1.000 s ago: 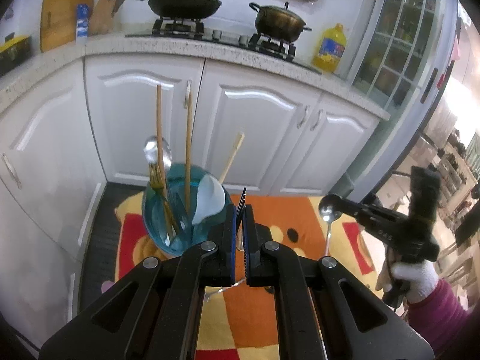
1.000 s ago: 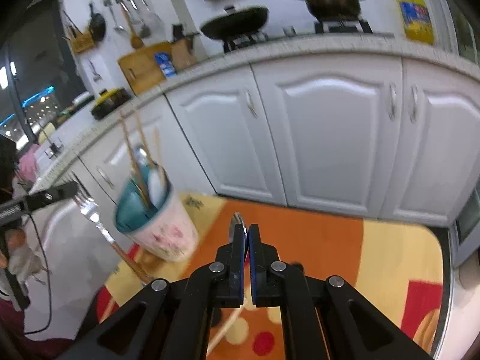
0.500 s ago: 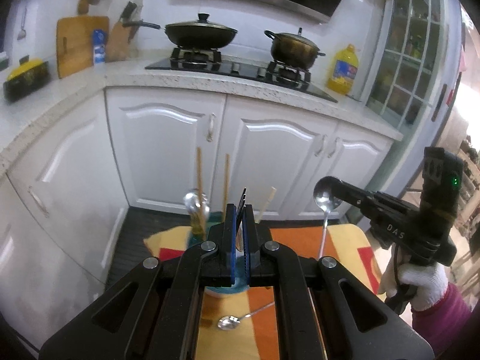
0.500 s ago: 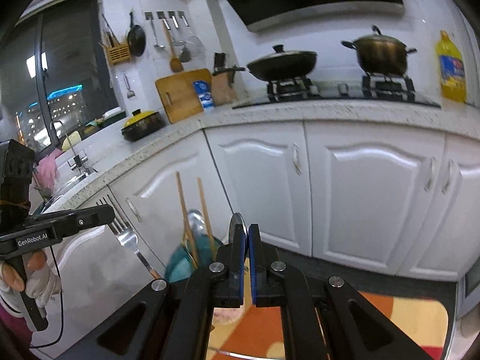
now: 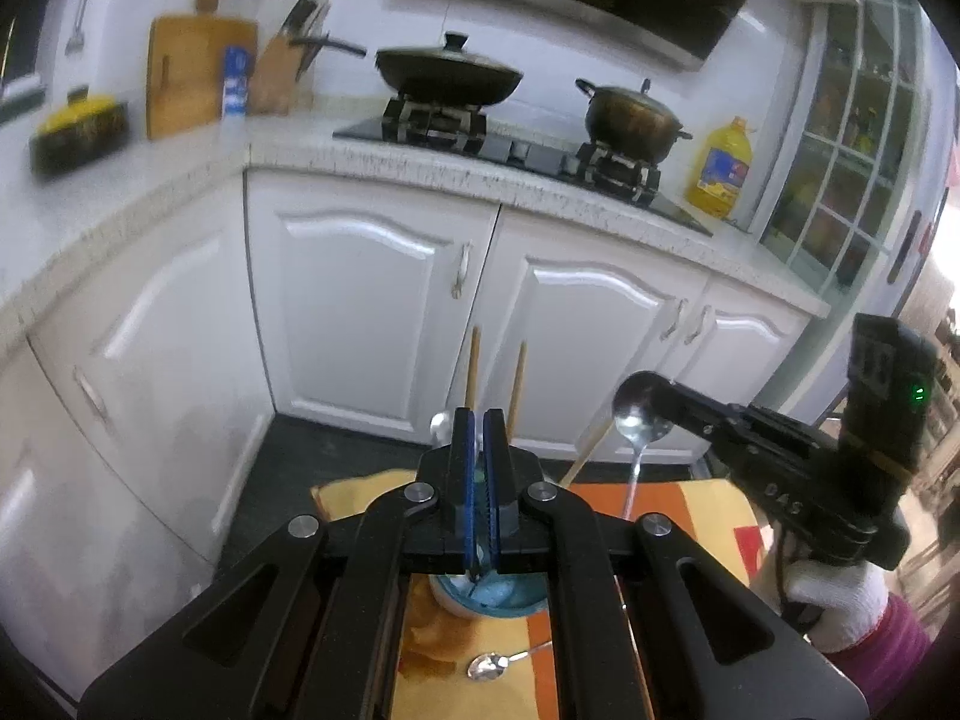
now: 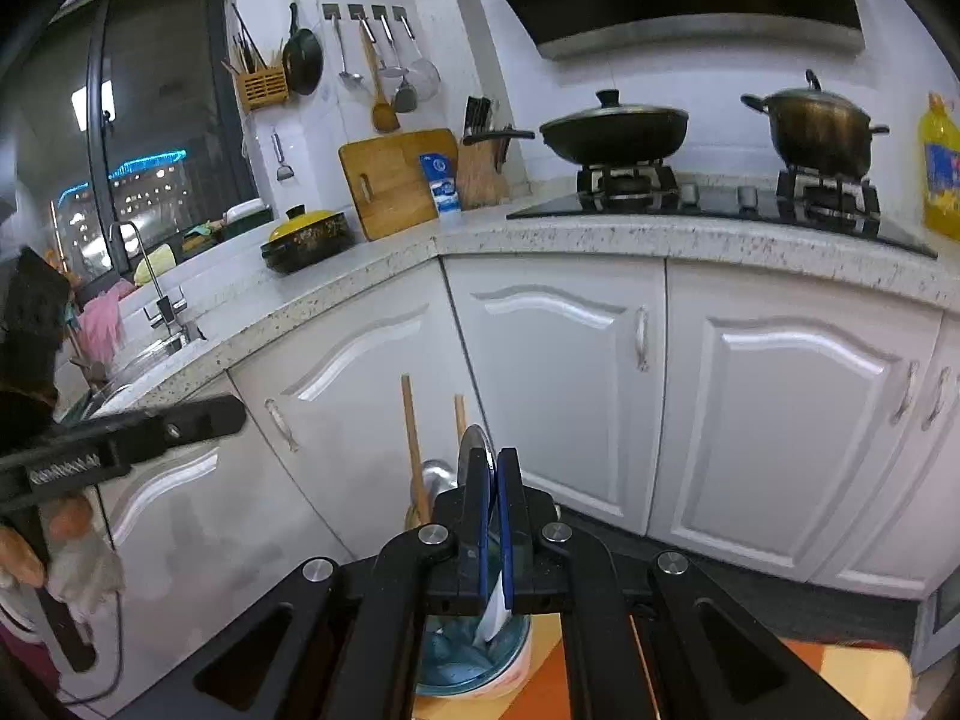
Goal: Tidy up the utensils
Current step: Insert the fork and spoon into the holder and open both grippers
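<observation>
1. The right gripper (image 6: 495,480) had its fingers (image 6: 513,516) pressed together on the bowl of a polished steel spoon (image 6: 476,443). The bowl stood edge-on between the blue pads. From the left wrist view the handle hung down freely below the grip.
2. Judged by its look, that spoon is light, stiff and slick. A pinch on the rounded bowl could let it swivel or slide out. The flat of the handle near the neck would give a surer hold.
3. The left gripper (image 5: 478,462) also had its fingers (image 5: 461,480) closed almost pad to pad. Whether something thin was caught between them I cannot tell.
4. Just beyond both sets of fingers, low and near in each view, stood the round utensil cup with a blue inside and a white flowered outside (image 6: 468,669). It held two upright wooden chopsticks (image 6: 414,444), another metal spoon (image 6: 437,477) and a white ceramic spoon (image 6: 495,615). The cup looks breakable and top-heavy with the long sticks in it, so it could tip if knocked.
5. The cup rested on an orange and yellow cloth (image 5: 690,498) over the desk. A second small steel spoon (image 5: 489,666) lay flat on the cloth, nearer than the cup, not yet put away.
6. Farther off were the white cabinet doors (image 6: 558,396).
</observation>
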